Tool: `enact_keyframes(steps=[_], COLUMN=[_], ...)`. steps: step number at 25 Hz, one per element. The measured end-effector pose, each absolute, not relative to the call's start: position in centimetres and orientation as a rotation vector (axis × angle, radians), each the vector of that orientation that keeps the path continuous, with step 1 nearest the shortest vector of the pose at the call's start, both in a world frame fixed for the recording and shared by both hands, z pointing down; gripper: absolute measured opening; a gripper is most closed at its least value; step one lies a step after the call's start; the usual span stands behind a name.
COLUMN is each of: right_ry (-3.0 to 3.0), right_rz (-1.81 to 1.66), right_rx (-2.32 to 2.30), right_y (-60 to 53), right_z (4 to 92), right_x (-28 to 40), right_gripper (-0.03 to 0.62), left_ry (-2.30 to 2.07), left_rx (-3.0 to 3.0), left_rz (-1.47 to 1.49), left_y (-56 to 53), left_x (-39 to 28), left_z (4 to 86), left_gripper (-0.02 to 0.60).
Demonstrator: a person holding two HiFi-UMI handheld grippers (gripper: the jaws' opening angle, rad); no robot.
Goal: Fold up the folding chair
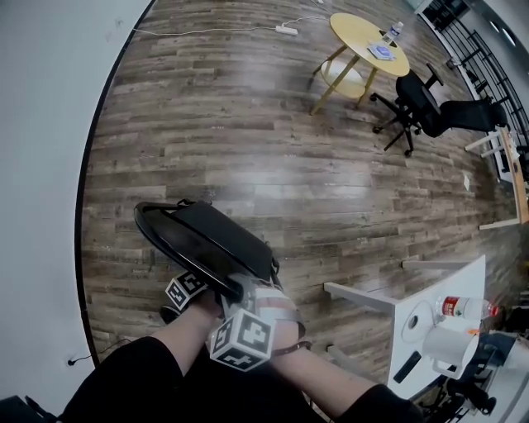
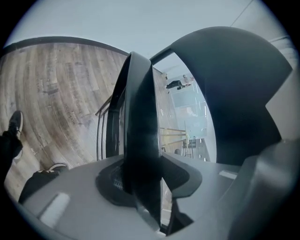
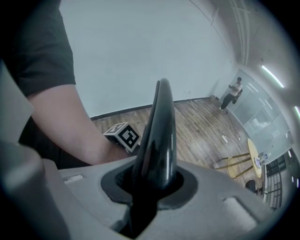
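Both tongs are being used on the folding chair (image 1: 207, 238). The right tongs (image 3: 157, 183) are being pressed together on its thin black rim, with no gap showing at the pads. The left tongs (image 2: 151, 187) are being held slightly apart around a thicker edge of the same chair, and a thin slit of light is being shown at one side. The chair is being held nearly flat just in front of the person, over the wooden floor (image 1: 248, 124). To the right, a bottle (image 1: 464, 308) is being carried by a white worktop (image 1: 450, 277). Far behind, a round yellow worktop (image 1: 349, 25) and a black office chair (image 1: 416, 103) are being seen, well apart from the folding chair.
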State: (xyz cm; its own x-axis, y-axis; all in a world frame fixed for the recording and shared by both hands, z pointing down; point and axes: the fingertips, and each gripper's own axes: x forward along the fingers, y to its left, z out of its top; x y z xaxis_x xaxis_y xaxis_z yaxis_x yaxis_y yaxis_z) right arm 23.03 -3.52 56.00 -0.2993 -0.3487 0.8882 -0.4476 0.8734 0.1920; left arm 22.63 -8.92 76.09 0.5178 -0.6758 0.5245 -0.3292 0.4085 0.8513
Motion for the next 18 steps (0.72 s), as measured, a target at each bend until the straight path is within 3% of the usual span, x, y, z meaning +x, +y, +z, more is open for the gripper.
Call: enact_keyframes(steps=[14,18], right_ry=[-1.930,-1.938], right_rz=[0.158,0.162], right_rx=[0.589,0.581], right_y=[-7.0,-8.4], right_z=[55.0,54.7], right_x=[25.7,26.6], right_gripper=[0.069,0.072], left_ry=[-1.102,-1.067], left_rx=[1.137,1.151], left_rz=[-0.212,-0.227], left_y=[-13.3,-14.3], left_x=[26.0,26.7], left_z=[74.7,74.3], left_gripper=[0.127,0.156])
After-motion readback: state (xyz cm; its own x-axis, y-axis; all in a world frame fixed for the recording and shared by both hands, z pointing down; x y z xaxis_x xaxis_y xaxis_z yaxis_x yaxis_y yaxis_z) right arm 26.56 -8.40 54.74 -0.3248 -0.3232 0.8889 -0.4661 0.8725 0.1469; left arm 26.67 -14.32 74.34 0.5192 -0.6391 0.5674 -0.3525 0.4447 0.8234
